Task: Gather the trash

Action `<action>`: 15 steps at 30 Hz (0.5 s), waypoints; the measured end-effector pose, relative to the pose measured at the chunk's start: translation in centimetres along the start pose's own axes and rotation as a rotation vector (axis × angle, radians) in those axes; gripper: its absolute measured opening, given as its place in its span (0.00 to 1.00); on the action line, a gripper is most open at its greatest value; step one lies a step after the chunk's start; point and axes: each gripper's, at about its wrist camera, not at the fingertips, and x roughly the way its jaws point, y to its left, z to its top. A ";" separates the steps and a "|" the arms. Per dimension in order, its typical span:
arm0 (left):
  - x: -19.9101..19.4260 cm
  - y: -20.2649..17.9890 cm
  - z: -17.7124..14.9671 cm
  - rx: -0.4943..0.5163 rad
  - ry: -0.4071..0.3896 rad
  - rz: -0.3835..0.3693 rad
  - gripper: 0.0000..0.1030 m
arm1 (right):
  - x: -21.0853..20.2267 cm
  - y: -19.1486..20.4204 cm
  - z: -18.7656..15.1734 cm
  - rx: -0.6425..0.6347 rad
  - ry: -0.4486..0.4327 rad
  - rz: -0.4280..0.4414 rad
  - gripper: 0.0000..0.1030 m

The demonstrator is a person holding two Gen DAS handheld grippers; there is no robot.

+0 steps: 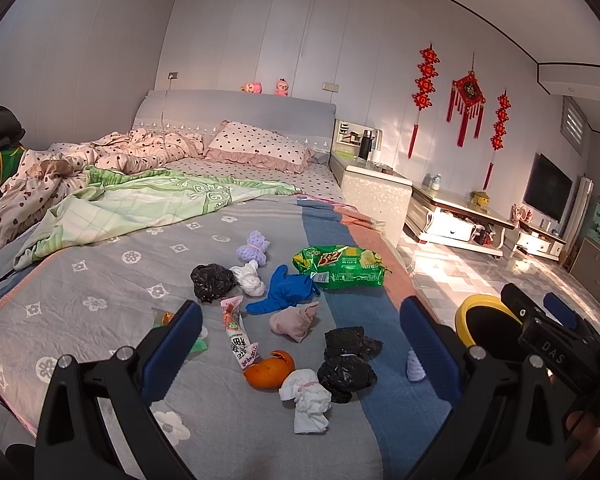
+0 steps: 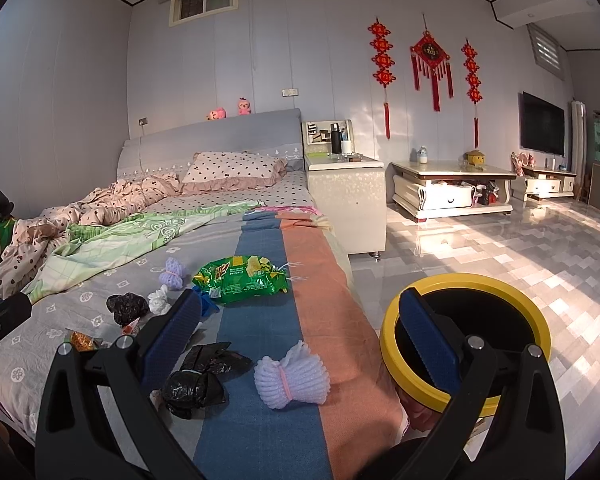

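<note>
**Trash strewn over the bed, both grippers empty**

Trash lies scattered on the grey bedspread (image 1: 100, 280) — a green snack bag (image 1: 340, 266), orange peel (image 1: 270, 368), a sausage wrapper (image 1: 238, 334), black plastic wads (image 1: 346, 364) and white tissue bundles (image 1: 306, 398). The left gripper (image 1: 300, 344) hangs above this pile, fingers spread wide, nothing between them. The right gripper (image 2: 300, 336) is likewise spread and empty, over the bed's edge near a lilac foam net (image 2: 292, 376). A yellow-rimmed bin (image 2: 466, 338) stands on the tiled floor just beside the bed — its black inside partly hidden by the right finger.
</note>
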 end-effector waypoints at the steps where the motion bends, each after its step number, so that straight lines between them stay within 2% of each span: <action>1: 0.0 0.0 0.0 0.000 0.001 -0.001 0.93 | 0.0 0.0 0.0 0.000 0.000 0.001 0.92; 15: 0.2 0.0 -0.1 0.000 0.005 -0.002 0.93 | 0.2 0.0 -0.2 0.004 0.006 0.000 0.92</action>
